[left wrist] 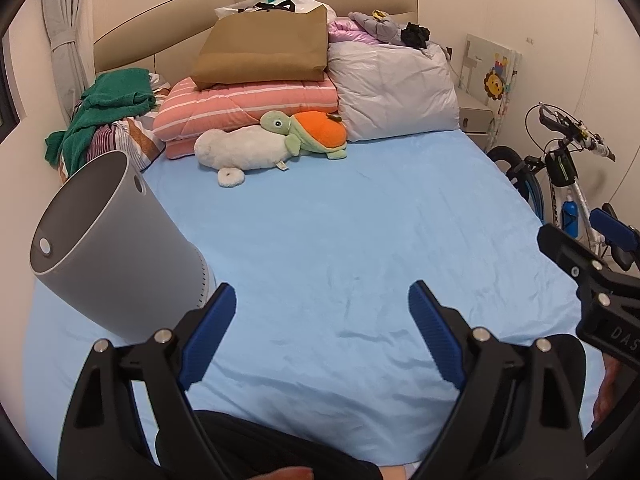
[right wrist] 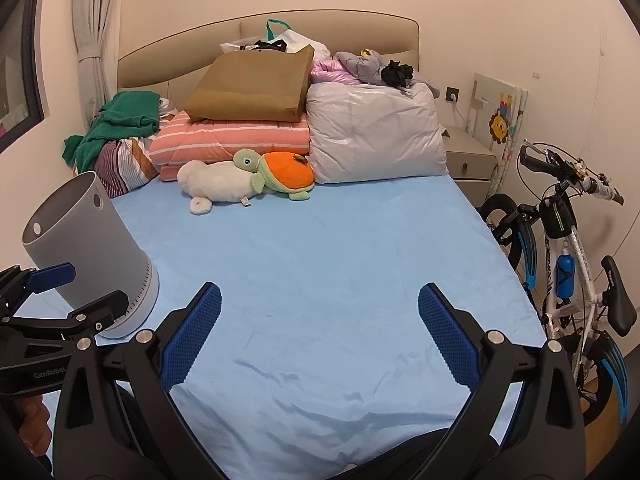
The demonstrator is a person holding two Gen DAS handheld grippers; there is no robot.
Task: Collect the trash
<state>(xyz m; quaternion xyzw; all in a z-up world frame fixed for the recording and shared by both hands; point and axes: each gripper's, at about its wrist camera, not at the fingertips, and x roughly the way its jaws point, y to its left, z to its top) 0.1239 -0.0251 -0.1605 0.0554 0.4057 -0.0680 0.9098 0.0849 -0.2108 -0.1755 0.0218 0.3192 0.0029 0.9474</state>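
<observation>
A grey cylindrical trash bin (left wrist: 104, 248) stands on the blue bed sheet (left wrist: 340, 248) at the left, and its inside is hidden; it also shows in the right wrist view (right wrist: 88, 248). My left gripper (left wrist: 322, 300) is open and empty over the sheet, just right of the bin. My right gripper (right wrist: 320, 300) is open and empty over the middle of the sheet. The left gripper's fingers (right wrist: 54, 276) sit beside the bin's base. No loose trash shows on the sheet.
At the headboard lie a brown paper bag (left wrist: 260, 48), a pink striped quilt (left wrist: 248, 108), a grey pillow (left wrist: 396, 88), green clothes (left wrist: 104, 108), a turtle plush (left wrist: 308, 132) and a white plush (left wrist: 240, 152). A bicycle (right wrist: 568, 248) and nightstand (right wrist: 468, 160) stand right of the bed.
</observation>
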